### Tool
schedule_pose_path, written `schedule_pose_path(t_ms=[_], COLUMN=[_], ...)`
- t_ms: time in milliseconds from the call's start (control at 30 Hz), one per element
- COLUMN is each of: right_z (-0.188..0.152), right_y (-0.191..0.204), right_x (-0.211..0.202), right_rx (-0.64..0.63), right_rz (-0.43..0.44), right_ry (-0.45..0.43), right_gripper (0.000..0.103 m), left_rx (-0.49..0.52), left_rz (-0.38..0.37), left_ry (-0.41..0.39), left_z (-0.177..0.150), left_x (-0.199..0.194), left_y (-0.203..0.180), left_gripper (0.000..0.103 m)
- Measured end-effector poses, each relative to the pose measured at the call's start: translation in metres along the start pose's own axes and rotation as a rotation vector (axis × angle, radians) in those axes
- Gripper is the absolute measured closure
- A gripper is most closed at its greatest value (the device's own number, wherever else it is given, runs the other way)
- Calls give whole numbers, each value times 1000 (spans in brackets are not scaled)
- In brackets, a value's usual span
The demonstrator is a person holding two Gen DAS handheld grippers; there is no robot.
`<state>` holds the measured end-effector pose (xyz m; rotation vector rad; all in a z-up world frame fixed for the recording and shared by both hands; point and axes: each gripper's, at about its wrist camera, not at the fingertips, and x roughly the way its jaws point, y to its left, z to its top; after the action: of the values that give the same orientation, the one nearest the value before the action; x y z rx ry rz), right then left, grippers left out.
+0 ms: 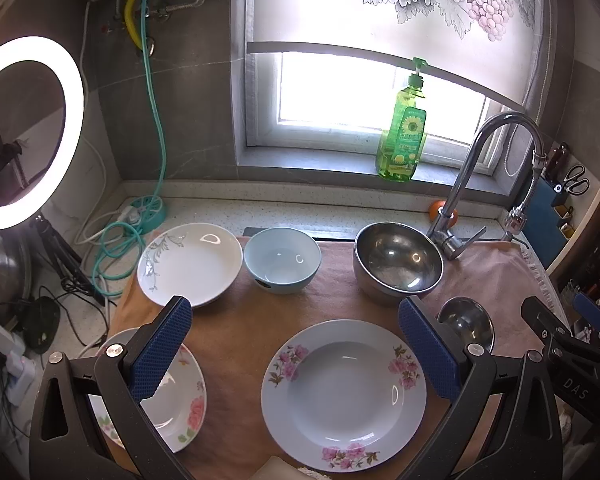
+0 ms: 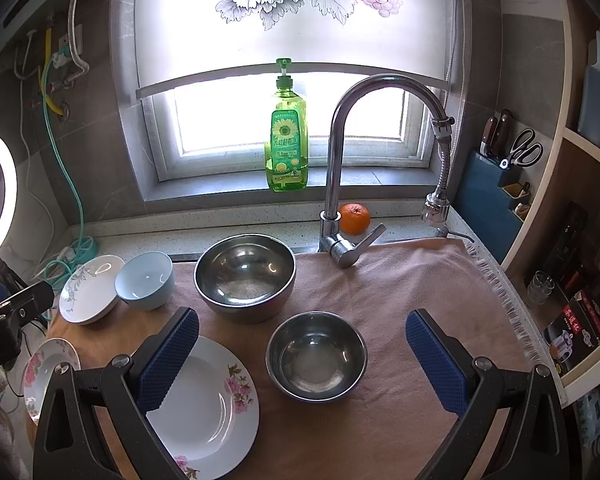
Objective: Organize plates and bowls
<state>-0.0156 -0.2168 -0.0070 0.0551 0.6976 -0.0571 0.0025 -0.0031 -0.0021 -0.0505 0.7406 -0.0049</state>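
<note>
Left tongs [image 1: 296, 350]: standing wide apart, holding nothing, hovering over the blue floral plate [image 1: 343, 394] lying flat on the cloth-covered worktop [image 1: 236, 320].
Right tongs [image 2: 302, 362]: likewise gaping wide and empty, hanging above the small steel bowl [image 2: 317, 356].
Large steel bowl [image 2: 245, 274], blue bowl [image 1: 282, 259] and white plate [image 1: 190, 264]: sitting in a row behind.

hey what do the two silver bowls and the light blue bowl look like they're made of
Large silver bowl and small silver bowl: likely stainless steel, brushed interiors with mirror-like reflections. Light blue bowl: probably glazed ceramic, opaque and glossy with sharp highlights, though melamine can't be excluded.
</note>
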Motion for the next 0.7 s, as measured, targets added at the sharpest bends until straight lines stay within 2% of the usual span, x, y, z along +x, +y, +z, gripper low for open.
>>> schedule_pose_path(t_ms=[700], right_z=[-6], right_y=[2], right_x=[10], right_rx=[2], right_rz=[-3], right_ry=[26], right_gripper=[1], left_rx=[-9], left_rz=[3], left_ry=[24], left_z=[-3], left_x=[7], left_y=[7], left_gripper=[0])
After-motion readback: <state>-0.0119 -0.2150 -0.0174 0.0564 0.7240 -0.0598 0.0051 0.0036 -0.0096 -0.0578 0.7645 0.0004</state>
